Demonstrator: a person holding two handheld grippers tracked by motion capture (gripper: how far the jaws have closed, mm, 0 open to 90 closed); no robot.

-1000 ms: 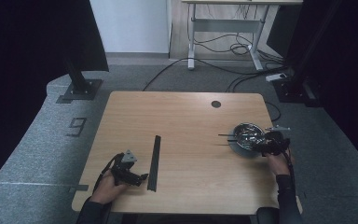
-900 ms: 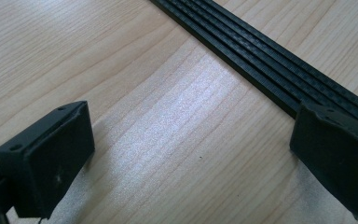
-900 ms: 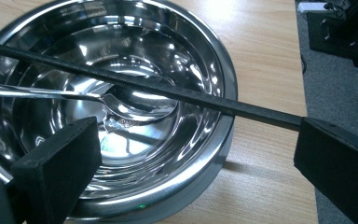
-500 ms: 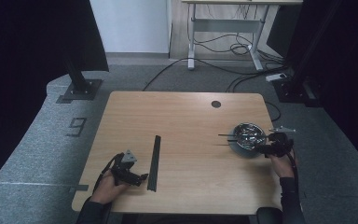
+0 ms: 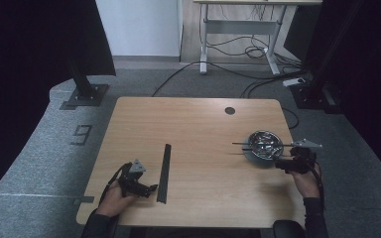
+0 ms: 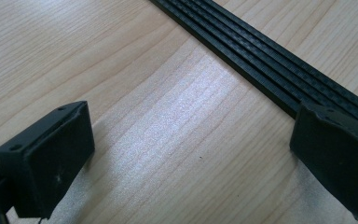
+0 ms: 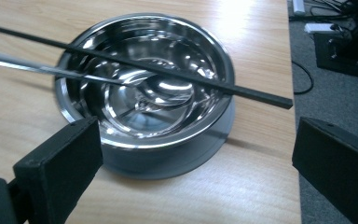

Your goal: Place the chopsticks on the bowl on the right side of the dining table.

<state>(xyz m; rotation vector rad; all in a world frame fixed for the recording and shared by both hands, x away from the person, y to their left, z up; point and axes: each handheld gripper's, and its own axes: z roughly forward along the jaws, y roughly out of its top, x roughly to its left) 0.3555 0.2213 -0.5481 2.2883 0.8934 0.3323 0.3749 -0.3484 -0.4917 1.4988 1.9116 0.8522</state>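
Cut off: black strip (image 6: 279,70) leaves the upper frame edge.
Left gripper (image 5: 151,188): wide open, empty.
Right gripper (image 5: 276,165): wide open, empty, now slightly farther right of bowl (image 5: 264,146).

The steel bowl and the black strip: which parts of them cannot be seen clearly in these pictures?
- Steel bowl: in the right gripper view its near base is hidden by the right gripper's jaw.
- Black stick and spoon: their far ends are cut off by the frame edge.
- Black strip: the left gripper view's edges and the left gripper's jaw hide its ends.
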